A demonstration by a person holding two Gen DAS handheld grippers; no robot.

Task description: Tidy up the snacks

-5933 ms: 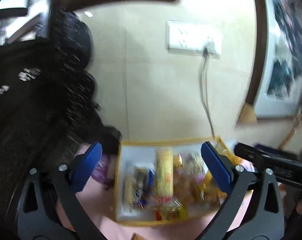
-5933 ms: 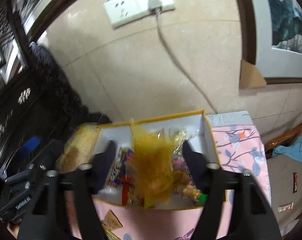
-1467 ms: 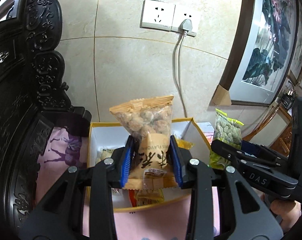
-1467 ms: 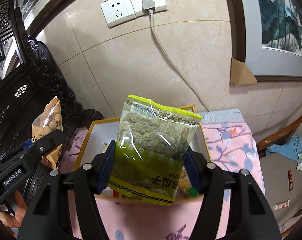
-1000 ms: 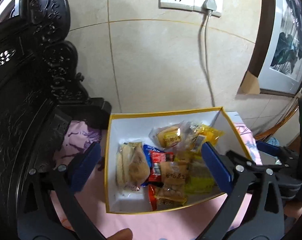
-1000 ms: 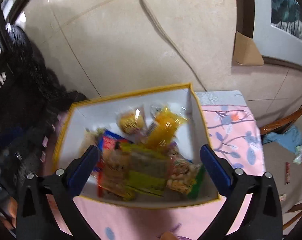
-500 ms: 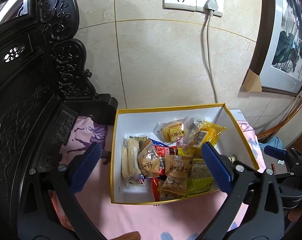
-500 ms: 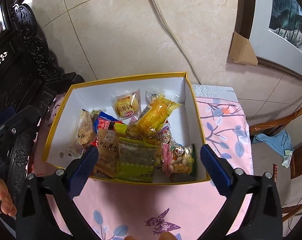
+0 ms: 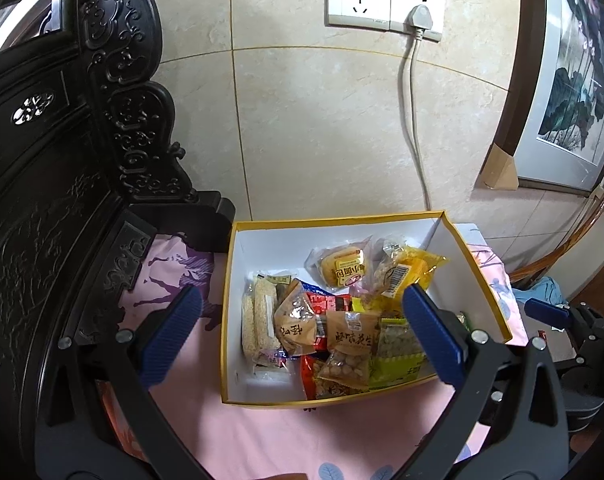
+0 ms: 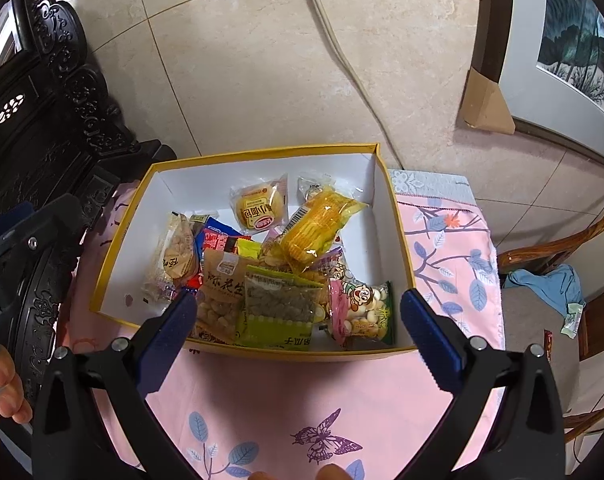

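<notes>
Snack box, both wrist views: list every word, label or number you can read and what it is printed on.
"小面包": round bun packet.
"怪味花生": tan peanut packet.
"瓜子": green seed packet, seen upside down.
"怪": smaller tan packet; the rest is hidden.
Barcode digits on the yellow packet: too small to read.

A table draped in a pink cloth (image 10: 302, 408) printed with blue leaves and a purple butterfly fills the lower half of the right wrist frame. Directly on it, at centre frame, sits a yellow-rimmed white box (image 10: 397, 240) of packaged snacks. The cloth's pale patterned hem (image 10: 429, 184) shows at centre right, just beside the box's far corner
</notes>
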